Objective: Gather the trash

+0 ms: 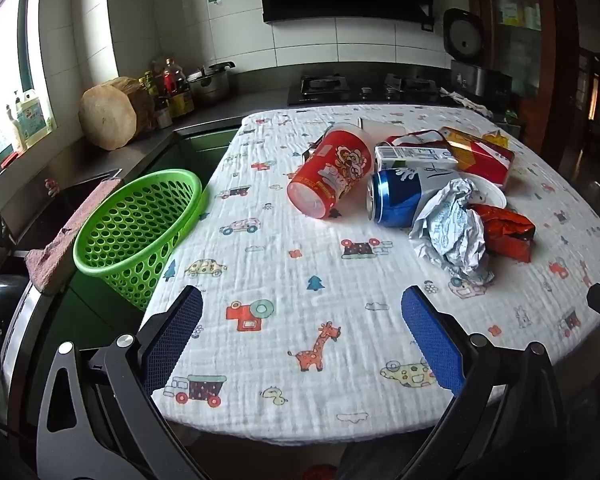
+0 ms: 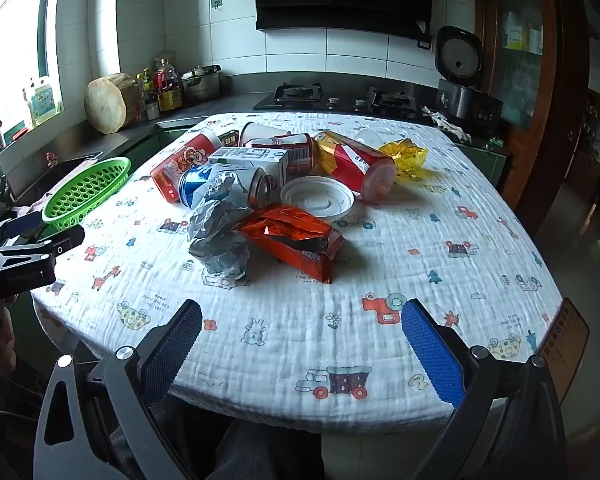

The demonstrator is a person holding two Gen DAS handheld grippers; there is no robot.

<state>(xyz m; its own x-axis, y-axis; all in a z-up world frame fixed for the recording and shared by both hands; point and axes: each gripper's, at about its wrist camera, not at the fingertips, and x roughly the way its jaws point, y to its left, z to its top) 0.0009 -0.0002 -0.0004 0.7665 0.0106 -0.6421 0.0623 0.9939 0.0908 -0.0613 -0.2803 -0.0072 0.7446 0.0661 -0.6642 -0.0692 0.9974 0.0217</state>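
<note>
A pile of trash lies mid-table: a red paper cup [image 1: 332, 172] on its side, a blue can [image 1: 400, 198], a milk carton [image 1: 414, 157], crumpled grey paper [image 1: 452, 230] [image 2: 220, 224], an orange wrapper [image 2: 296, 240] [image 1: 508, 232], a white lid [image 2: 318, 198], a red-and-gold cup [image 2: 356, 166] and a yellow wrapper [image 2: 406, 158]. A green perforated basket [image 1: 140, 224] [image 2: 88, 192] stands at the table's left edge. My left gripper [image 1: 302, 328] is open and empty over the near left of the table. My right gripper [image 2: 302, 336] is open and empty, short of the pile.
The table [image 1: 300, 280] wears a white cloth with cartoon prints. Behind it run a counter with a stove [image 1: 364, 86], a pot, bottles and a round wooden block [image 1: 110, 116]. A sink [image 1: 60, 200] is left of the basket. A rice cooker [image 2: 466, 92] stands at right.
</note>
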